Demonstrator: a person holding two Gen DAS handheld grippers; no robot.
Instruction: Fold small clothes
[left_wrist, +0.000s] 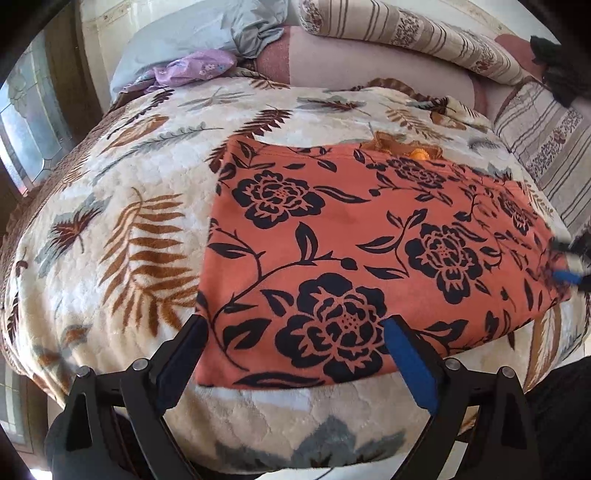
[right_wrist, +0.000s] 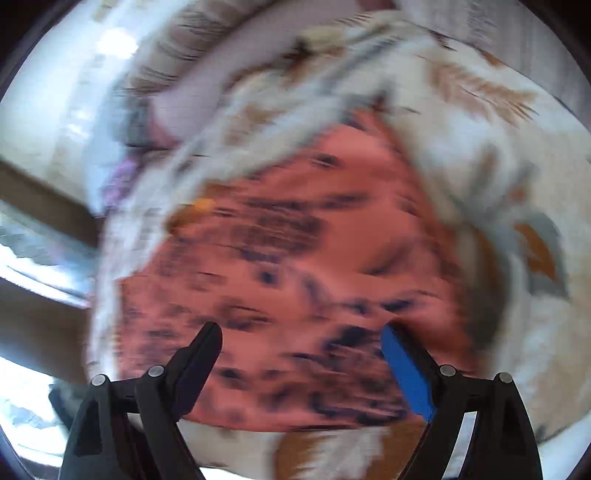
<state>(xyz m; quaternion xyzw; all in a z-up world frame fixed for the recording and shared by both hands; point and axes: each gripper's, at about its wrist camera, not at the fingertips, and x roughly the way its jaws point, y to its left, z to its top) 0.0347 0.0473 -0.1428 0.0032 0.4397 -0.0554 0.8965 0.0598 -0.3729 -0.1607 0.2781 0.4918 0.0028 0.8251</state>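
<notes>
An orange garment (left_wrist: 332, 258) printed with black flowers lies flat and folded on the cream leaf-patterned blanket (left_wrist: 122, 229). My left gripper (left_wrist: 295, 326) stands open above its near edge, nothing between the fingers. At the far right edge of the left wrist view, the right gripper (left_wrist: 570, 262) shows as a blurred black and blue tip over the garment's right side. The right wrist view is smeared by motion; there the right gripper (right_wrist: 301, 334) is open over the same orange garment (right_wrist: 295, 258), holding nothing.
Pillows and bedding lie at the back: a pale blue pillow (left_wrist: 207, 40), a purple floral cloth (left_wrist: 192, 68), a striped quilt (left_wrist: 424, 37). A second striped cloth (left_wrist: 546, 155) lies at the right. The bed's near edge runs just below the left gripper.
</notes>
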